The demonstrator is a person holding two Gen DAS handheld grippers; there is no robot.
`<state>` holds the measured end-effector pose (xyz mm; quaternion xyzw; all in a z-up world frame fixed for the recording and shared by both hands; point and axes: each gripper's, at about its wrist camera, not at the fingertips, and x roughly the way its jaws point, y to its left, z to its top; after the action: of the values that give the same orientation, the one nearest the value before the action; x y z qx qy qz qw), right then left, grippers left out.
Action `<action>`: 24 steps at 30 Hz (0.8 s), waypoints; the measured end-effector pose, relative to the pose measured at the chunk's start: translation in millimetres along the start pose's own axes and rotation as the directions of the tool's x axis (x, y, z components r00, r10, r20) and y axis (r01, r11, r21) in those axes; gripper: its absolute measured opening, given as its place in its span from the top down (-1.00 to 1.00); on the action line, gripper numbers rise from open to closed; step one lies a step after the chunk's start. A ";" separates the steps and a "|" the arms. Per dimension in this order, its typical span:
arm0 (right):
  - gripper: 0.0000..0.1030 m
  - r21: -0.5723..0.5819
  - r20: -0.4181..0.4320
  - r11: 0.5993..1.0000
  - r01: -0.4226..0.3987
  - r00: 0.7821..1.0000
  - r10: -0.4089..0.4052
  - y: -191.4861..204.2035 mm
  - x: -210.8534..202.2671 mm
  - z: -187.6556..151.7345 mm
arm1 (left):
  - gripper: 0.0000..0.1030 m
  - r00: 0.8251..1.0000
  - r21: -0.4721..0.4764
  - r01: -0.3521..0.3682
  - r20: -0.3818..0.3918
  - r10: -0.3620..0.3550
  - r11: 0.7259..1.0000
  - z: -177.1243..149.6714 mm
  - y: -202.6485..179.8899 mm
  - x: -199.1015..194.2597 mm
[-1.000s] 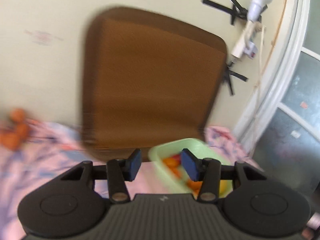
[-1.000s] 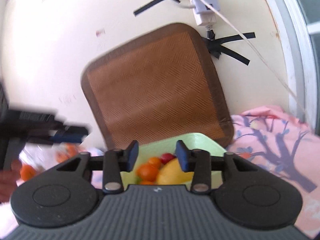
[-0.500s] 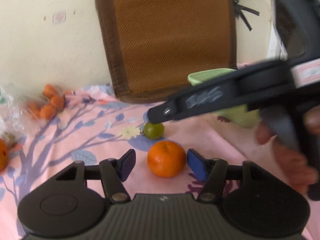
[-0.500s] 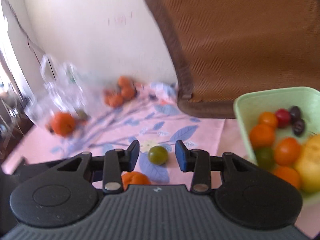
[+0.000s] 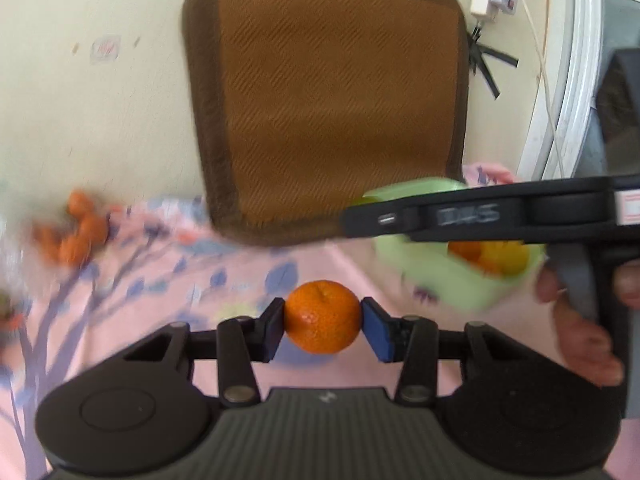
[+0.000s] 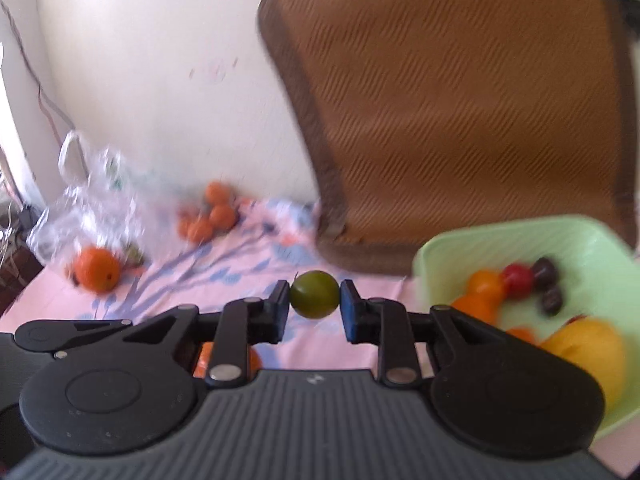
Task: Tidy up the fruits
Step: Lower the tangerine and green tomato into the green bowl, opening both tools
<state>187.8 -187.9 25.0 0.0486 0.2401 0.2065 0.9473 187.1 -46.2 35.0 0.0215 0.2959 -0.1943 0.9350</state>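
My left gripper (image 5: pixel 322 322) is shut on an orange mandarin (image 5: pixel 322 316) and holds it over the pink cloth. My right gripper (image 6: pixel 314 300) is shut on a small green fruit (image 6: pixel 314 294). A light green tray (image 6: pixel 576 240) at the right holds several oranges, a red fruit, dark plums and a yellow fruit (image 6: pixel 588 348). In the left wrist view the tray (image 5: pixel 436 276) sits behind the right gripper's black body (image 5: pixel 480 216). The mandarin (image 6: pixel 202 358) shows partly under my right gripper.
A brown woven mat (image 5: pixel 340 96) leans on the wall behind. A pile of small oranges (image 6: pixel 210 216) and a clear plastic bag (image 6: pixel 84 200) with an orange (image 6: pixel 97 270) lie at the far left. The pink floral cloth (image 6: pixel 248 264) covers the table.
Both grippers have closed: the left on the orange mandarin, the right on the green fruit. Both fruits have risen off the cloth and both views swung toward the tray.
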 end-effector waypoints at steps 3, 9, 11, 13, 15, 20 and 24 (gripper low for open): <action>0.43 0.017 0.048 0.998 0.061 0.997 -0.061 -29.4 -23.8 11.5 | 0.20 1.000 0.029 -0.004 0.030 0.003 1.000 23.4 -16.1 8.5; 0.42 0.056 0.065 0.989 0.138 0.988 -0.141 -84.4 -52.6 10.3 | 0.20 0.999 0.055 0.035 0.034 -0.036 0.998 57.1 -50.8 36.1; 0.42 0.077 0.056 0.985 0.151 0.986 -0.156 -99.6 -54.6 7.9 | 0.20 0.997 0.033 0.070 0.019 -0.070 0.997 64.5 -56.8 48.4; 0.42 0.098 0.045 0.983 0.154 0.986 -0.159 -110.1 -52.7 4.7 | 0.20 0.993 -0.012 0.119 -0.006 -0.119 0.993 70.0 -58.3 62.3; 0.42 0.104 0.030 0.983 0.153 0.987 -0.157 -117.9 -48.0 0.6 | 0.20 0.988 -0.060 0.148 -0.030 -0.150 0.987 73.0 -59.6 76.1; 0.38 0.098 0.014 0.982 0.164 0.986 -0.166 -121.8 -31.9 -10.5 | 0.17 0.986 -0.099 0.141 -0.071 -0.148 0.985 74.3 -63.4 103.2; 0.15 0.144 0.043 0.977 0.159 0.985 -0.167 -125.7 -35.4 -11.9 | 0.07 0.992 -0.083 0.104 -0.064 -0.109 0.991 77.8 -66.7 106.7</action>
<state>200.1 -317.1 5.8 0.1009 0.2310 0.1092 0.9615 284.4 -157.3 44.2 -0.0250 0.3362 -0.2311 0.9127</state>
